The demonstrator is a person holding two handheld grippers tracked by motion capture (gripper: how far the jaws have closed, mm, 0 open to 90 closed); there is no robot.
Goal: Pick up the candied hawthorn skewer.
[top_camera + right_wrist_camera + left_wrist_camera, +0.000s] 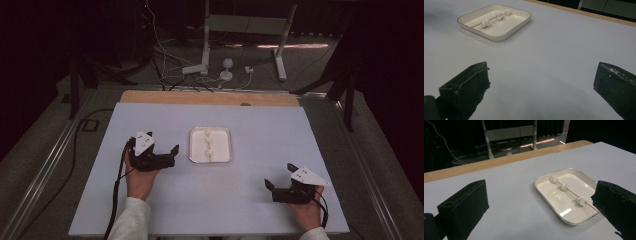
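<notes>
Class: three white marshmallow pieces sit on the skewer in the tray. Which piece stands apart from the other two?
The marshmallow piece nearest the skewer's bare end stands apart; the other two sit closer together at the far end of the tray.

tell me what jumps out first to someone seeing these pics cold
The eye lands on the white tray at the middle of the pale table, with a thin wooden skewer lying in it that carries three small white lumps. Next come the two black grippers, both with jaws wide apart and holding nothing: the left gripper just beside the tray's left edge, the right gripper farther off near the table's front right.
</notes>
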